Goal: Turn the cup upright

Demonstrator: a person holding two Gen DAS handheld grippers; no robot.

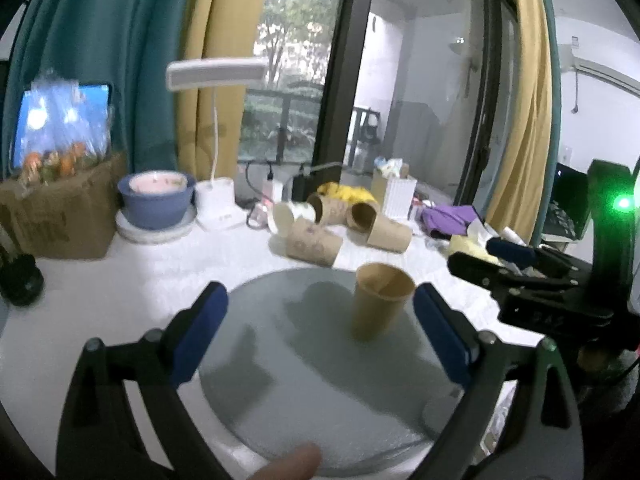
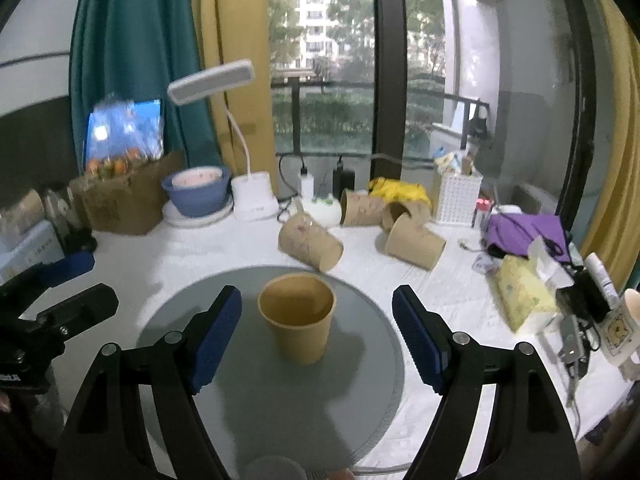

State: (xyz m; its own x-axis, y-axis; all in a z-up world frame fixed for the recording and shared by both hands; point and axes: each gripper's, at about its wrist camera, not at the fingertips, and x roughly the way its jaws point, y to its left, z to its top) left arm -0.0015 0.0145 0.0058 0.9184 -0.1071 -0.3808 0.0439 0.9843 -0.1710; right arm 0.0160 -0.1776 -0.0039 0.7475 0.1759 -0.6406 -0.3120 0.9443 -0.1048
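Note:
A brown paper cup (image 2: 297, 322) stands upright, mouth up, on a round grey mat (image 2: 268, 384). It also shows in the left wrist view (image 1: 380, 300), on the mat (image 1: 312, 380). My right gripper (image 2: 316, 320) is open, its blue pads on either side of the cup and a little nearer than it, not touching. My left gripper (image 1: 320, 320) is open and empty; the cup stands just inside its right pad (image 1: 440, 332). Each gripper shows at the edge of the other's view.
Several paper cups (image 2: 312, 246) lie on their sides behind the mat on the white table. Behind them stand a blue bowl (image 2: 198, 192), a white desk lamp (image 2: 254, 198), a cardboard box (image 2: 124, 196) and a white basket (image 2: 456, 196). Tissues, purple cloth and clutter fill the right side.

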